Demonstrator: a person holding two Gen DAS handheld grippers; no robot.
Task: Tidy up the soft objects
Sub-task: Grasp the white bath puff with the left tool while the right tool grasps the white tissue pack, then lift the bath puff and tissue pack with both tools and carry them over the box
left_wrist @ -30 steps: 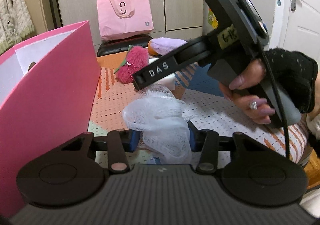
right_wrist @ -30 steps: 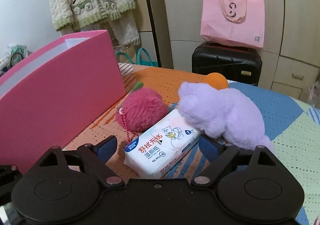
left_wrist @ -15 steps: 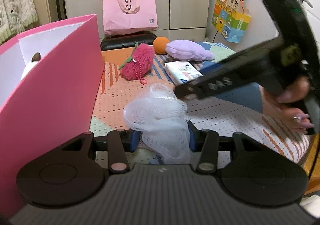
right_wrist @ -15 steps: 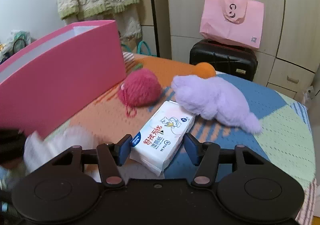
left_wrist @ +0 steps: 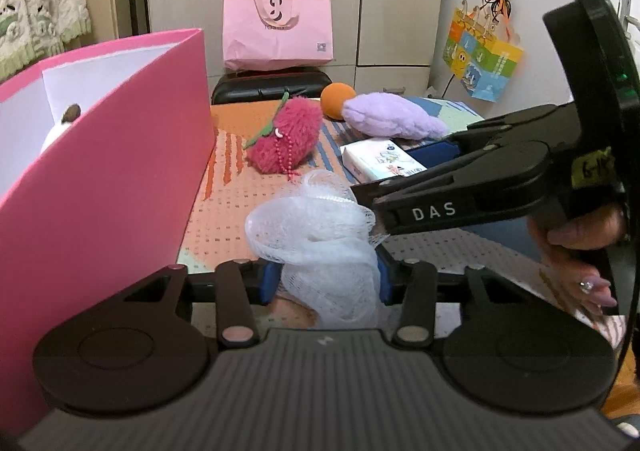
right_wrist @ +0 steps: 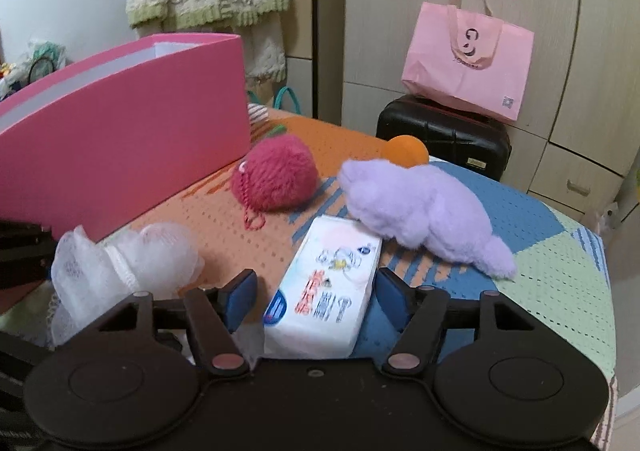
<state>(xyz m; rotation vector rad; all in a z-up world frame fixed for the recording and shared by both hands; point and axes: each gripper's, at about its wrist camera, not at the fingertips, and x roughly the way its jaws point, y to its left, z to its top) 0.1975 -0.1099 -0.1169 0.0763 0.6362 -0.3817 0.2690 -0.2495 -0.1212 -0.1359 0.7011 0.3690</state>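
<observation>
My left gripper [left_wrist: 326, 277] is shut on a white mesh bath puff [left_wrist: 316, 235], held beside the pink box [left_wrist: 120, 171]. The puff also shows in the right wrist view [right_wrist: 120, 263]. My right gripper [right_wrist: 312, 291] is open around a white wet-wipes pack [right_wrist: 328, 291] lying on the table; its blue pads stand apart from the pack's sides. In the left wrist view the right gripper [left_wrist: 412, 159] reaches in from the right over the pack [left_wrist: 380, 163]. A red plush strawberry [right_wrist: 276, 179], a purple plush [right_wrist: 420, 211] and an orange ball [right_wrist: 406, 149] lie beyond.
The tall pink box [right_wrist: 120, 139] stands along the table's left, with something inside it [left_wrist: 72, 113]. The table has a patterned cloth [right_wrist: 560, 271]. A black suitcase [right_wrist: 444, 135] with a pink tote bag [right_wrist: 468, 59] stands behind the table.
My right gripper has pulled back and to the right, keeping the wipes pack between its open jaws. My left gripper still holds the puff, and its view has swung slightly.
</observation>
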